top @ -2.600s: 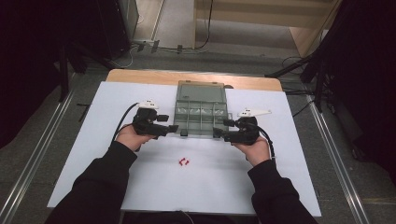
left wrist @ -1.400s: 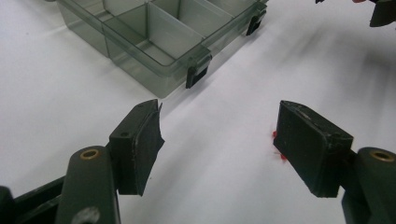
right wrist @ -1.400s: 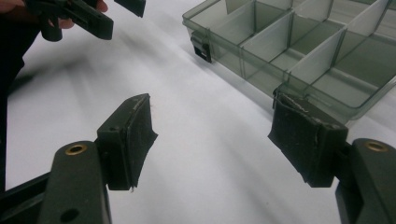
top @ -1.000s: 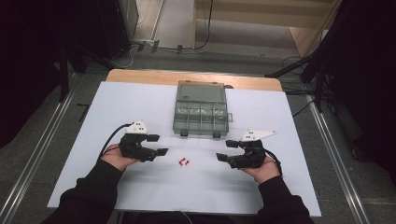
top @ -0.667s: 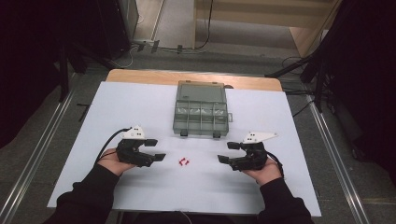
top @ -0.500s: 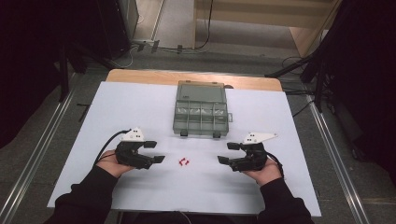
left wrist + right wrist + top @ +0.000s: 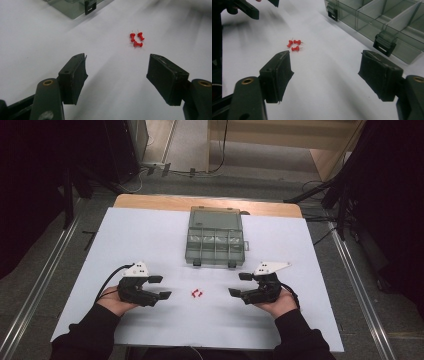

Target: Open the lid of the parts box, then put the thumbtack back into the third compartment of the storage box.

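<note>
Three small red push pins (image 7: 197,294) (image 7: 136,39) (image 7: 294,45) lie in a tight cluster on the white table cover, between the two hands. My left gripper (image 7: 160,287) sits to the left of them, low over the table, open and empty, its jaws pointing toward the pins. My right gripper (image 7: 239,284) stands to the right of the pins, also open with nothing between its jaws (image 7: 325,75). A grey-green clear plastic compartment box (image 7: 215,238) lies open behind the pins, its lid folded back and two black latches on its front edge.
The white cover (image 7: 150,235) spreads over a wooden table whose bare far edge (image 7: 150,202) shows behind the box. Metal rails (image 7: 357,275) run along both sides on the floor. Cables lie on the floor beyond the table.
Both hands came back from the box toward the table's front. Over the last second my left gripper slid a little rightward toward the pins; the right one stayed put.
</note>
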The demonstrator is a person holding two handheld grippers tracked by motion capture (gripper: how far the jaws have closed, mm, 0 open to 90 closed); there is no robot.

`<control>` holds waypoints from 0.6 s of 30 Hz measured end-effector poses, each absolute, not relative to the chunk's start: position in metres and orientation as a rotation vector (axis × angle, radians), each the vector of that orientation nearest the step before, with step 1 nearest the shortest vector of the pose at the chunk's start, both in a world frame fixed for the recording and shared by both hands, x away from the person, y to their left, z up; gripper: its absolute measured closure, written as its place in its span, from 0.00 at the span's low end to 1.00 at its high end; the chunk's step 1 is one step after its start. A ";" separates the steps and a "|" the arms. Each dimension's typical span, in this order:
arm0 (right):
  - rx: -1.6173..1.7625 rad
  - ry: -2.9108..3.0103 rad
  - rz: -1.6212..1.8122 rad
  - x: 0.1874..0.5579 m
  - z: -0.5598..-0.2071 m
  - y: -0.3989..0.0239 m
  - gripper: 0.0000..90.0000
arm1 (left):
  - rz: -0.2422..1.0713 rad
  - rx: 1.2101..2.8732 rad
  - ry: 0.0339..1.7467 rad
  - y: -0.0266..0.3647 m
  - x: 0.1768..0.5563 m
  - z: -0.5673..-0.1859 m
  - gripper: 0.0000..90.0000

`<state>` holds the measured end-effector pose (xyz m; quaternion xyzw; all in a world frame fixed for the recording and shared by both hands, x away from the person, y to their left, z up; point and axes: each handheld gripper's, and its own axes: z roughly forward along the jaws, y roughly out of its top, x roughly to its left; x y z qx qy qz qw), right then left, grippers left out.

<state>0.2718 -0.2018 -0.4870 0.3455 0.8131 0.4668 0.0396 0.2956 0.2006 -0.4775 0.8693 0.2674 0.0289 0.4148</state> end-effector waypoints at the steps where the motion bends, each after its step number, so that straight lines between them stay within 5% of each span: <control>1: 1.053 2.495 1.430 0.272 -0.487 -0.201 0.30 | 0.072 2.186 0.673 0.201 0.295 -0.478 0.34; 18: 1.037 2.528 1.426 0.278 -0.488 -0.188 0.34 | 0.068 2.196 0.695 0.209 0.291 -0.481 0.34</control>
